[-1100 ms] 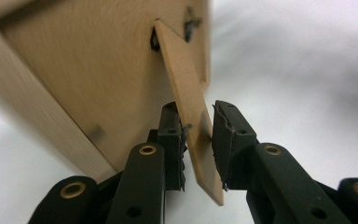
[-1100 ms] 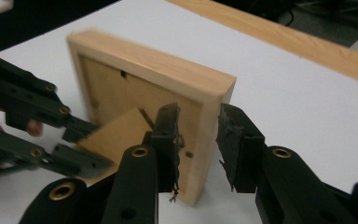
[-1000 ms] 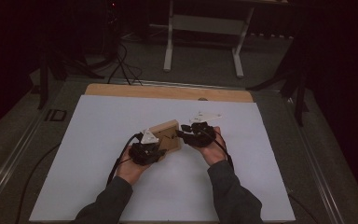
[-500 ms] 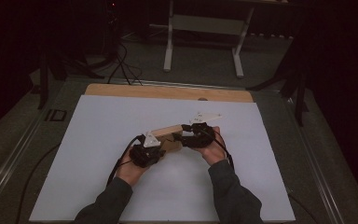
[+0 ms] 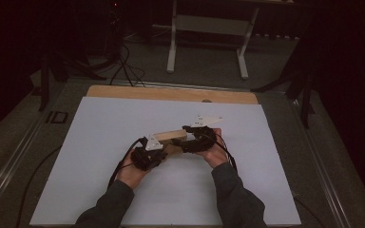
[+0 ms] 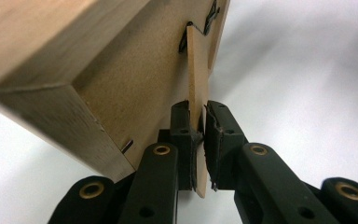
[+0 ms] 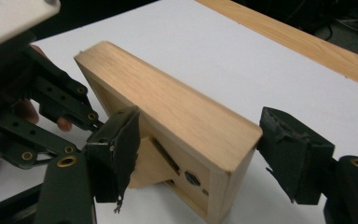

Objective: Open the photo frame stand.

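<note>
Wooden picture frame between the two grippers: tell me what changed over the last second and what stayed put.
The right gripper has just been opening its jaws, so they now stand apart from the light wooden picture frame. The left gripper has been closing on the frame's thin fibreboard stand flap and pinches it. Both hands and the white table sheet kept their places.

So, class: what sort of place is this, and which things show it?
Probably a recording lab or workshop: a table under a white sheet, cables across the floor, and a metal stand behind in the dark.

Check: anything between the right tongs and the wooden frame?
Nothing visible. The right tongs straddle the wooden frame, jaws just opening, apart from its sides. The left tongs pinch its thin stand flap.
</note>
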Available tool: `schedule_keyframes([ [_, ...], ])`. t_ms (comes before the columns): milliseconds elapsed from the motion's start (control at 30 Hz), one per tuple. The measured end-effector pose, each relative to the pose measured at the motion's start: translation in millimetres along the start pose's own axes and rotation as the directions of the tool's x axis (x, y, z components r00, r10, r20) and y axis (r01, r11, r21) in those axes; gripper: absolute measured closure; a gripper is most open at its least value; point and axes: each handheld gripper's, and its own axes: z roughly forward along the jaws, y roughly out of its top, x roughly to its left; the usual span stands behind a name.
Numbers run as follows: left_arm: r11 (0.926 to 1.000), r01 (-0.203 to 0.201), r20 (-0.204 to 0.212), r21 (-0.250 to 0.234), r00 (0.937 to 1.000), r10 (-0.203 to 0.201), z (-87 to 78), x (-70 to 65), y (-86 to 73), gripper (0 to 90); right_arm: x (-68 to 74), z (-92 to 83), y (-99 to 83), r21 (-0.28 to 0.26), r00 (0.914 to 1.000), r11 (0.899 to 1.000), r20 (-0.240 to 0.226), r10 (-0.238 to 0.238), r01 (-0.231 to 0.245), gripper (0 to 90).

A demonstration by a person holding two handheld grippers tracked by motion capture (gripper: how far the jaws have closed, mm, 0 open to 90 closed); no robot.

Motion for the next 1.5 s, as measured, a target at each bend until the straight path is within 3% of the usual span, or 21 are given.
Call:
schedule_keyframes([
  [200, 1.0000, -0.005, -0.004, 0.001, 1.0000, 0.005, -1.8, 2.3, -1.4, 81.9, -0.5, 0.6, -0.5, -0.005, 0.9991, 1.000, -0.040, -0.016, 0.016, 31.9],
  [333, 1.0000, 0.004, -0.013, 0.001, 0.9999, -0.004, -4.5, 6.6, -2.5, 81.8, 2.1, -0.3, -0.5, 0.000, 0.9991, 1.000, -0.033, -0.028, 0.028, 35.4],
  [567, 1.0000, 0.000, -0.025, 0.002, 0.9997, 0.000, -6.9, 9.1, -2.9, 80.7, 10.6, -1.9, -0.8, 0.019, 0.9955, 0.995, 0.006, -0.095, 0.095, 39.6],
  [700, 1.0000, 0.002, -0.029, 0.002, 0.9996, -0.002, -7.6, 9.7, -2.9, 79.9, 11.7, -4.2, -2.1, 0.014, 0.9953, 0.995, 0.004, -0.097, 0.097, 42.0],
  [833, 0.9991, 0.038, -0.039, -0.016, 0.9985, -0.039, -11.1, 15.9, -3.2, 78.6, 12.1, -7.5, -3.0, 0.017, 0.9943, 0.994, -0.015, -0.105, 0.105, 44.4],
  [933, 0.9989, 0.044, -0.039, -0.018, 0.9982, -0.045, -12.3, 17.6, -3.7, 77.8, 14.2, -6.6, -2.9, 0.019, 0.9926, 0.993, -0.015, -0.120, 0.121, 45.8],
  [1100, 0.9990, 0.040, -0.049, -0.019, 0.9980, -0.041, -12.3, 16.1, -3.1, 77.8, 16.9, 3.0, -4.9, 0.047, 0.9922, 0.991, 0.009, -0.124, 0.124, 49.1],
  [1200, 0.9988, 0.044, -0.054, -0.024, 0.9975, -0.045, -12.1, 15.4, -2.8, 77.8, 18.4, 4.6, -5.0, 0.047, 0.9906, 0.991, 0.053, -0.126, 0.124, 55.8],
  [1500, 0.9991, 0.035, -0.061, -0.022, 0.9975, -0.036, -8.8, 14.0, 1.5, 77.7, 24.9, 2.5, -4.5, 0.061, 0.9788, 0.985, 0.119, -0.166, 0.160, 57.1],
])
